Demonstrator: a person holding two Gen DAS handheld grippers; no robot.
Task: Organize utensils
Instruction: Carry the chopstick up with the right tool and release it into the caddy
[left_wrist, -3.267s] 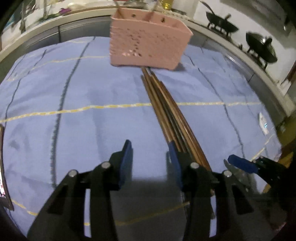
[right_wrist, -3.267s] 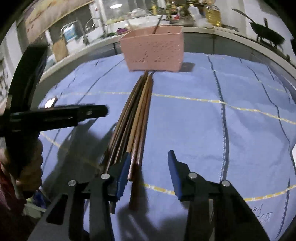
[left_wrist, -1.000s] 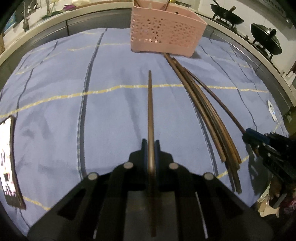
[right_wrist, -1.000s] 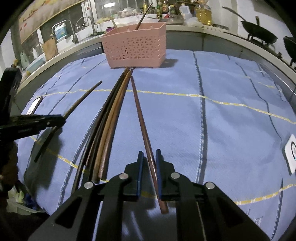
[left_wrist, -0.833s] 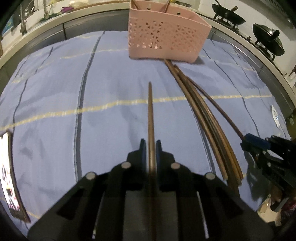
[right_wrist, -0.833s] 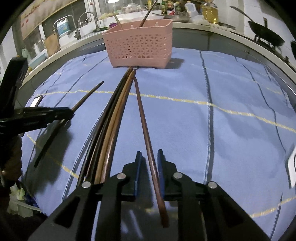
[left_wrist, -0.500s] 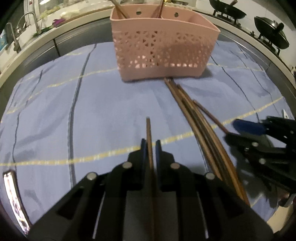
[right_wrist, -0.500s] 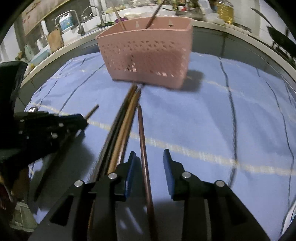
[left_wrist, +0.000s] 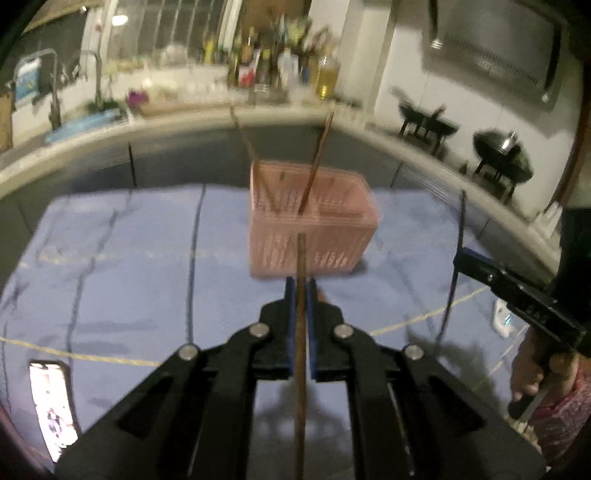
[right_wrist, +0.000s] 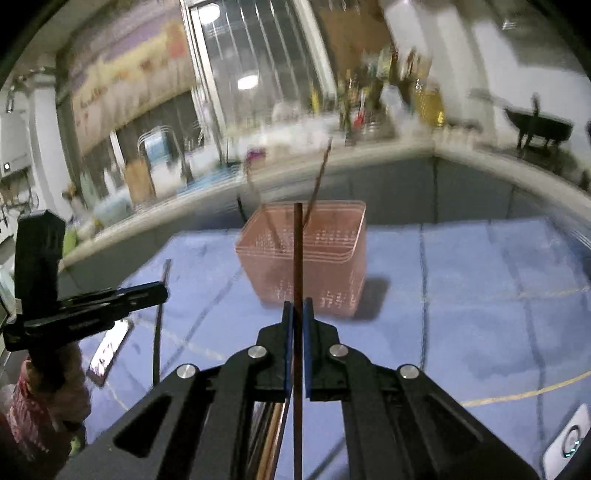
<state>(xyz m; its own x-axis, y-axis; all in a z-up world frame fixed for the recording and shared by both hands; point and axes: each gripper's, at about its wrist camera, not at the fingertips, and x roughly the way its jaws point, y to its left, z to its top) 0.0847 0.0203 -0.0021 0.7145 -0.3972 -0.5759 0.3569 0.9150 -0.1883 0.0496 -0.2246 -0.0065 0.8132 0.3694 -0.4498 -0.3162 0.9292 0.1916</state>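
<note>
Both grippers, left (left_wrist: 300, 295) and right (right_wrist: 297, 314), pinch one chopstick (left_wrist: 301, 332) each just short of the pink basket (left_wrist: 314, 229), which already holds two; several remain on the cloth (right_wrist: 480, 277).

We see a pink perforated plastic basket (left_wrist: 312, 236) on a matt blue cloth (left_wrist: 122, 266) with stitched yellow lines. Each black matt plastic tool, left tool (left_wrist: 300, 291) and right tool (right_wrist: 297, 314), has blue pads and shiny metal rivets, and pinches a smooth brown wooden chopstick (left_wrist: 301, 332).
</note>
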